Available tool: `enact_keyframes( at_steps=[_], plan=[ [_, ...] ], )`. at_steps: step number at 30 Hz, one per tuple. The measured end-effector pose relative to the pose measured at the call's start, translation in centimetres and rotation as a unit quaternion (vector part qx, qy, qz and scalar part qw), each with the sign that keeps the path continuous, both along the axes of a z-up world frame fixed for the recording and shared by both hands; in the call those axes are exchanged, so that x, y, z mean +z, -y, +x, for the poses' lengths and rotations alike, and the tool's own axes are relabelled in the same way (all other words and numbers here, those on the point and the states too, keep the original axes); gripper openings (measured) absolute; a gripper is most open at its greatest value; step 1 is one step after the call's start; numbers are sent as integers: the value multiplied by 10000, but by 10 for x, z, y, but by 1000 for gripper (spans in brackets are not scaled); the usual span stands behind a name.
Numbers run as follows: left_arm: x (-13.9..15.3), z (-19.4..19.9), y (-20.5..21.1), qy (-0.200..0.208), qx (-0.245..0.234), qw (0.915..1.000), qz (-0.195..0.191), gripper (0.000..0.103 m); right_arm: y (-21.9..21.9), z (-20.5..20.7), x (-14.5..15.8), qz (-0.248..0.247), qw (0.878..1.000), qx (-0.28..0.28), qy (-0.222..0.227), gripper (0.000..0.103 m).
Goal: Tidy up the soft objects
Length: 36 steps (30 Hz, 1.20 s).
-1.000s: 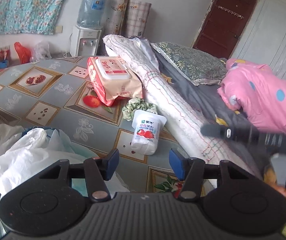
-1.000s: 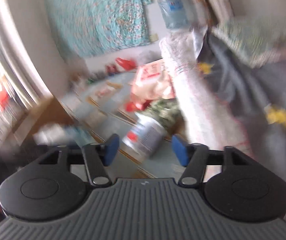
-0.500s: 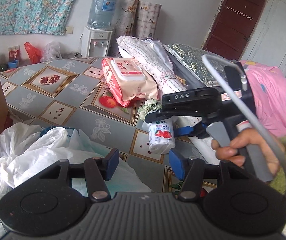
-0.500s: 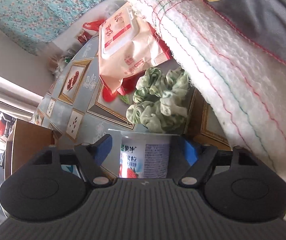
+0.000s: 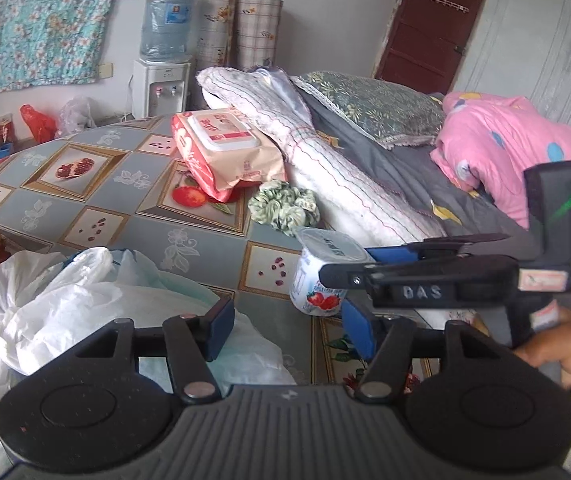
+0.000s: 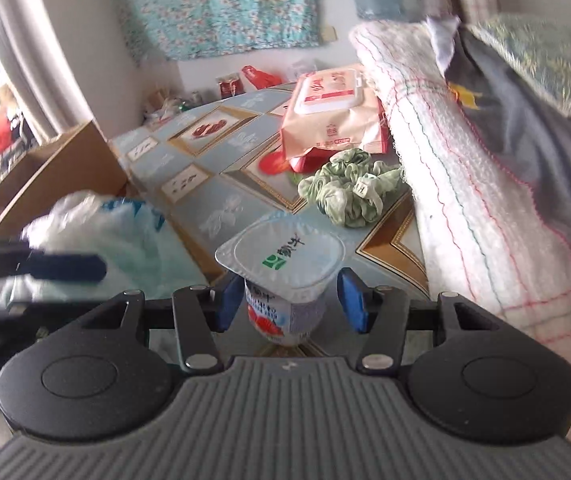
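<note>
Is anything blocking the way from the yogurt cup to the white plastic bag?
Nothing visible does. The yogurt cup is in the right gripper, whose jaws have just been closing on it; only bare tablecloth separates it from the white plastic bag. The green scrunchie lies behind the cup.

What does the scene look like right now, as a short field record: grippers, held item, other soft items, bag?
right gripper: closed on the yogurt cup, cup upright, foil lid on
left gripper: open, nothing between its pads, above the white plastic bag
green scrunchie: on the tablecloth, beyond the cup, beside the rolled white blanket
wet wipes pack: on the tablecloth, leaning against the blanket
tablecloth: fruit pattern
</note>
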<state>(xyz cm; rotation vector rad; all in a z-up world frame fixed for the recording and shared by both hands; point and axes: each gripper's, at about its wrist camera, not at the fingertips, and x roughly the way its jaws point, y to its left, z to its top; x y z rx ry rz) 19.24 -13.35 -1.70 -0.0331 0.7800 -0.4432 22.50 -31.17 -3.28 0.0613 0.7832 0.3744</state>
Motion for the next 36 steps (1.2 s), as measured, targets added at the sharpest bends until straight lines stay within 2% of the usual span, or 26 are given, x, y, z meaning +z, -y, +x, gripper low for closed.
enact_keyframes(
  at_steps=[2,6,9,12,15,19,23,27,31,36],
  plan=[
    [-2,-1,7,-6,-85,9999,67,63,2,-8,4,-93,9999,106,58,58],
    [-5,-2,19,4,-218,9996,164,64,19,-19,16,184,9997,124,72,60],
    [-5,-2,28,74,-243,9993,285,65,39,-13,23,901,9958,-114,-74,62],
    [-9,2,39,111,-244,9988,414,67,55,2,20,1689,9842,-335,-422,62],
    [-15,8,55,173,-220,9973,674,67,57,20,6,2069,9736,-510,-815,62],
    [-23,15,71,313,-191,9949,940,67,54,39,-13,2241,9657,-631,-1150,53],
    [-29,19,80,397,-176,9945,955,65,54,45,-26,2614,9530,-602,-1410,46],
    [-32,18,87,612,-182,9919,1100,65,57,45,-30,2707,9493,-671,-1450,42],
    [-32,18,88,675,-175,9913,1113,65,63,46,-35,2888,9425,-730,-1515,40],
    [-33,18,88,681,-163,9913,1117,65,63,45,-34,2905,9416,-755,-1527,40]
  ],
)
